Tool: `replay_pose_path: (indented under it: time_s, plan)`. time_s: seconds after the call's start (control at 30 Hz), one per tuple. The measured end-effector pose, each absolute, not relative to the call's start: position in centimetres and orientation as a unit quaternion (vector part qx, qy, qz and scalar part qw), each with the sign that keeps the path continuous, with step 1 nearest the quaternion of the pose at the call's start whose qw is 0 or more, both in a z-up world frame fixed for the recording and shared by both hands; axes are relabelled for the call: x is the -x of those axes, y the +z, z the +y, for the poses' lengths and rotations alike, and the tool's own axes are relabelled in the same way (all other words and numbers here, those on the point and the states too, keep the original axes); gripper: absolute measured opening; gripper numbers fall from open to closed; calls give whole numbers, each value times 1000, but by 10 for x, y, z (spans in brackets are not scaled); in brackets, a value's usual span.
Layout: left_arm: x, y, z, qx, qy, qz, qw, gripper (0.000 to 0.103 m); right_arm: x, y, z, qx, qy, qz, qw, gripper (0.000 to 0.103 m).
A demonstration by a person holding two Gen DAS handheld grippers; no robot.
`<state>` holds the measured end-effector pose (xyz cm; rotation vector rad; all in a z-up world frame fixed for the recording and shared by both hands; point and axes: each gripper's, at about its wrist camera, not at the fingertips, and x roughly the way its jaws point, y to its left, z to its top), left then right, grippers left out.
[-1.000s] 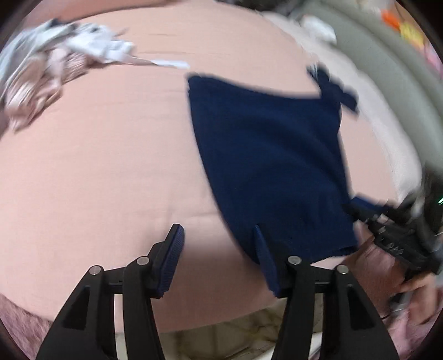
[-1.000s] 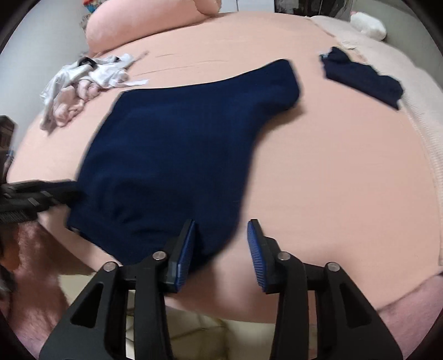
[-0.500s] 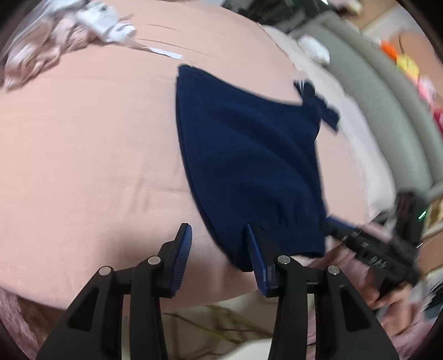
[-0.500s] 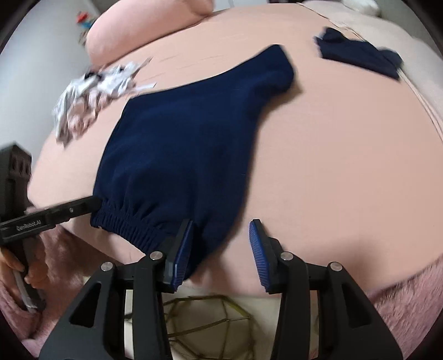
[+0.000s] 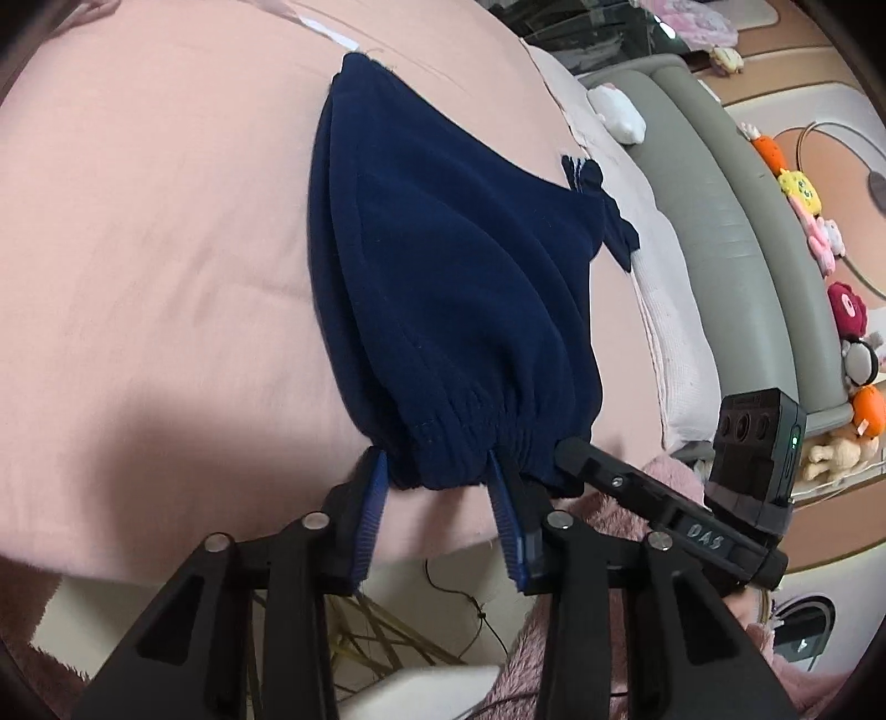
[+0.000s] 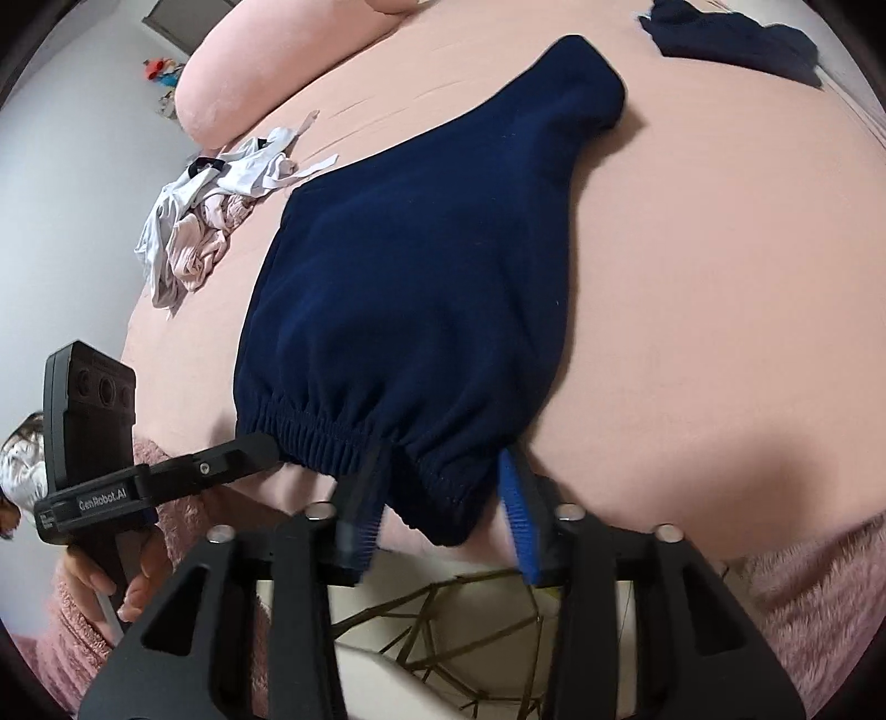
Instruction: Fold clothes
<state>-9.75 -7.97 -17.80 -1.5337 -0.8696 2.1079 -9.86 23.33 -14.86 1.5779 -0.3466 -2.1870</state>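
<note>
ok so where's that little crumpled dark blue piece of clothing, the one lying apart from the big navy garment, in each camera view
Left wrist view: small dark garment sits right of centre in the upper half, just past the big navy garment.
Right wrist view: it lies at the top right edge.
Shared landmark: the navy garment's elastic waistband, nearest the camera in both.

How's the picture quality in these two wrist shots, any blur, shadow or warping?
Left wrist view: sharp, strong fisheye bulge, shadow on the pink sheet beside the left claw. Right wrist view: left finger of the right claw slightly smeared, navy garment crisp, dark vignette at corners.
</note>
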Motion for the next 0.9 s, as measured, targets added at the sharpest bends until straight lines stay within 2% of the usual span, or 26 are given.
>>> replay_pose_path:
  time_s: [0.1,0.17,0.3,0.37,0.4,0.43,0.47,0.5,0.53,0.73,0.83,0.9]
  plan:
    - [87,-174,-84,543,755,-315,193,38,93,-150,231,-567,-791,-110,200,22]
    - [85,-177,-91,538,751,-333,188,39,89,-146,232,-561,-796,-105,202,22]
    - [94,-184,-97,525,737,-382,187,52,94,-157,237,-572,-782,-132,210,37]
    - [95,-192,-98,514,726,-413,199,55,95,-161,241,-571,-779,-139,220,36]
    - [98,-195,-93,517,726,-408,197,53,96,-163,241,-569,-779,-137,224,34]
    - [100,-196,-88,523,734,-389,189,41,97,-164,242,-570,-777,-143,225,33]
    - [101,-195,-83,529,743,-367,181,35,98,-165,244,-572,-774,-155,223,28]
    - [100,-192,-82,528,747,-361,180,34,97,-164,245,-572,-773,-161,222,23]
    - [98,-188,-82,525,749,-360,184,29,95,-161,245,-571,-774,-162,221,22]
    - [76,-177,-91,536,753,-335,182,28,80,-146,239,-564,-777,-168,225,20]
    - [68,-179,-101,555,750,-325,157,36,77,-150,231,-580,-769,-150,223,26]
    - [68,-167,-106,545,760,-321,151,37,76,-145,234,-581,-771,-148,216,29]
